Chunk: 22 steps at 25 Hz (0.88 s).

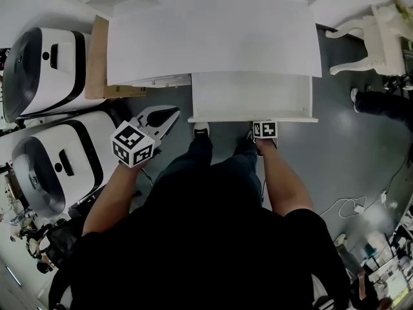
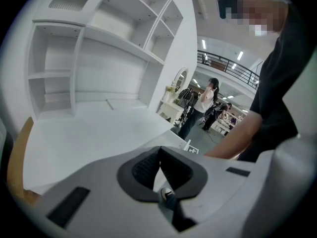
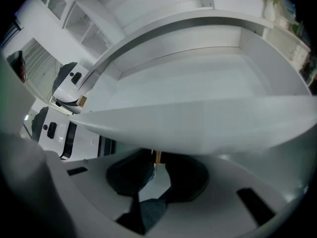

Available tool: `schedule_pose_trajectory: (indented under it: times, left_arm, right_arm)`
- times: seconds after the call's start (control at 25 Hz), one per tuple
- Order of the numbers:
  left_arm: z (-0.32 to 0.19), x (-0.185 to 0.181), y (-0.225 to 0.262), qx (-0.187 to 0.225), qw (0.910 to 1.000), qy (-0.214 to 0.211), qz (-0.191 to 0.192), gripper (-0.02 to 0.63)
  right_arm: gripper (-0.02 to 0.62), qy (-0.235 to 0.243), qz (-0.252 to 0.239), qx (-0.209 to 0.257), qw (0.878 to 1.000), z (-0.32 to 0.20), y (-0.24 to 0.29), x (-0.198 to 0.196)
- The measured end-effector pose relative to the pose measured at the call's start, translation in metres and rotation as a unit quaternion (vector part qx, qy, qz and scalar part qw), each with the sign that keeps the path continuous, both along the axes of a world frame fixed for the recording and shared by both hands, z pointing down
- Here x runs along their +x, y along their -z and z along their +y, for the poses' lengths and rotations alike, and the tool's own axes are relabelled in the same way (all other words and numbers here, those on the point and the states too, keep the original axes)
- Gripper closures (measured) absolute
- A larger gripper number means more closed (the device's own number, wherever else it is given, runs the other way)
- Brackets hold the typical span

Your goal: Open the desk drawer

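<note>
Desk: a plain white flat-topped desk point(image 1: 213, 37) with open shelving at its far edge; the worktop is bare.
Drawer: the shallow white drawer point(image 1: 253, 119) hangs under the right half of the worktop's front edge, ending just short of the front right corner. It already stands well out towards the person, and its white inside shows empty.
Right gripper: the right gripper point(image 3: 155, 163) sits low against the drawer's front panel, near the right end. Its dark ribbed pads are drawn in on a small brass-coloured pull point(image 3: 156, 156) just under the panel's lower lip.
Left gripper: the left gripper point(image 1: 173, 116) hangs free off the front edge, left of the drawer and touching nothing. Its fingertips are pressed together with nothing between them.
Handling: the drawer looks like a stiff, light painted-board box that should run straight on its slides without flexing. The painted face is smooth and offers little grip, so the pull is the place to hold.
Grip risk: the pull is small and probably slick metal, so a pinch near its tip could slide off. Seating the pads deep against its stem seems safer.
Pull direction: the hold is off-centre, so drawing squarely away from the front edge should keep the drawer from skewing.
Progress: the task looks largely done.
</note>
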State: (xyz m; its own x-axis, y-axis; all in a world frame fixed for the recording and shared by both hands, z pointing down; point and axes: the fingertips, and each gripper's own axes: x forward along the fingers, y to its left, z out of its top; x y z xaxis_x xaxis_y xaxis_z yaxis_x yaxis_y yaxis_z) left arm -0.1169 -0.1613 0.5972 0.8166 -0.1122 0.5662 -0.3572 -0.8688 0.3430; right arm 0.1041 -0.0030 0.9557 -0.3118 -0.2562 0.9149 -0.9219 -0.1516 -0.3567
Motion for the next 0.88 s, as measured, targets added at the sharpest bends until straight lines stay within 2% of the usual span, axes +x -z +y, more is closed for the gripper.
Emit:
schedule_pose_trajectory:
  times: [0.52,0.88]
  left_arm:
    - [0.020,0.011,-0.002,-0.003,0.9997,-0.024,-0.001,0.597]
    - [0.032,0.011,-0.002,-0.003,0.9995,-0.031,-0.003,0.597]
  right_arm:
    - [0.509,0.003,-0.009,-0.005,1.000,0.039,0.000,-0.013]
    - [0.509,-0.006,-0.005,0.002,1.000,0.040,0.000,-0.012]
